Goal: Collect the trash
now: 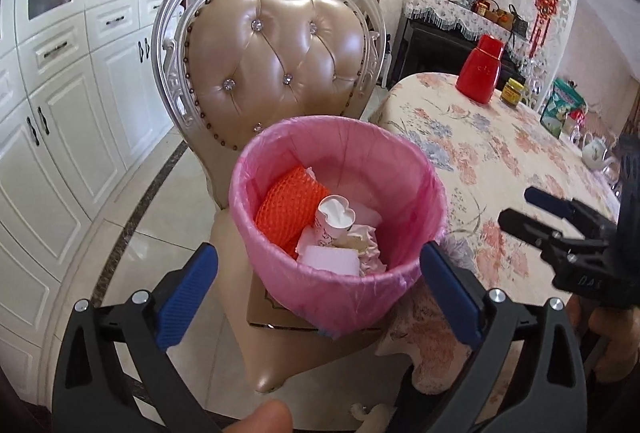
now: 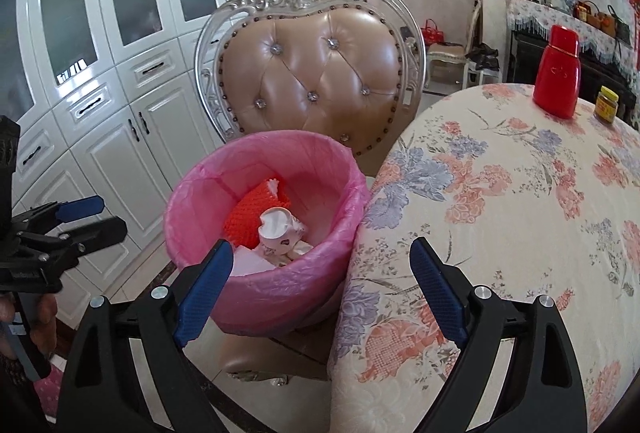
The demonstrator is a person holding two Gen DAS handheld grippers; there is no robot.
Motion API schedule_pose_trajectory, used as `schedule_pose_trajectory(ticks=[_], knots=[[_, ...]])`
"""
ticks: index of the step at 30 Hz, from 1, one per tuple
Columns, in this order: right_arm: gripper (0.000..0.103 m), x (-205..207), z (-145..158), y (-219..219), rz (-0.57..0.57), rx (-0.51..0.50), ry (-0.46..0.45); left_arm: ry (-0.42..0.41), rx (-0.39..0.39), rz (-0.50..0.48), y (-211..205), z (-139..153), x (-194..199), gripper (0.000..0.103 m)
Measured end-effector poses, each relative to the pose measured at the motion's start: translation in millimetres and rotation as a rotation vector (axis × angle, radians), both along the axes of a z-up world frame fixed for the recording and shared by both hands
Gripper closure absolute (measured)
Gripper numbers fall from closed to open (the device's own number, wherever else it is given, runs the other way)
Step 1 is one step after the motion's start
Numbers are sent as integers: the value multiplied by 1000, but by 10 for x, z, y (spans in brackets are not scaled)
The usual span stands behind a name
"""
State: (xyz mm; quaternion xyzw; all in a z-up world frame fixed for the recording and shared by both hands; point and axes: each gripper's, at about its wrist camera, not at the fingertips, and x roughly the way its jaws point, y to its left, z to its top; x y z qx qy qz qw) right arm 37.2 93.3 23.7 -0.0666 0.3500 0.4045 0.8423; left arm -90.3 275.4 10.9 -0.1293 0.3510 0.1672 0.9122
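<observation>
The left tongs (image 1: 320, 297) are hanging wide open with nothing between their blue-padded fingers (image 1: 186, 297), poised just in front of the round bin lined with a pink plastic bag (image 1: 280, 273). The right tongs (image 2: 322, 291) are likewise standing wide open and empty, hovering where the bin's rim is meeting the edge of the round tabletop covered in a cream floral cloth (image 2: 500, 213). In the left wrist view the right tongs are showing at the right edge, above the floral cloth, with their fingers parted.

The pink-lined bin is sitting on a brown cardboard box (image 1: 276, 317), which is resting on the seat of the tufted beige leather chair with a carved silver-white frame (image 1: 276, 69). The bin is pressing up against the tabletop edge. Inside it the trash is lying in a heap: an orange foam fruit net (image 1: 284, 209), a crushed white paper cup with a printed pattern (image 1: 334, 221), a flat white foam piece (image 1: 328, 259) and some crumpled paper (image 1: 368, 245).

Farther back on the tabletop a red plastic bottle with a red cap (image 2: 558, 73) is standing upright, with a small yellow-lidded jar (image 2: 607, 105) just beside it. White panelled cabinets (image 2: 120, 33) are lining the wall to the left.
</observation>
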Motion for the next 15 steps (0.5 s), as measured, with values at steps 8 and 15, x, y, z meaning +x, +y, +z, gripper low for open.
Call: schedule_pose_trajectory(ticks=[8, 15], knots=[[18, -60, 75, 59, 20, -12, -36, -7, 28, -18, -53, 38, -30, 5], [18, -81, 91, 101, 32, -17, -47, -10, 31, -18, -49, 45, -44, 5]])
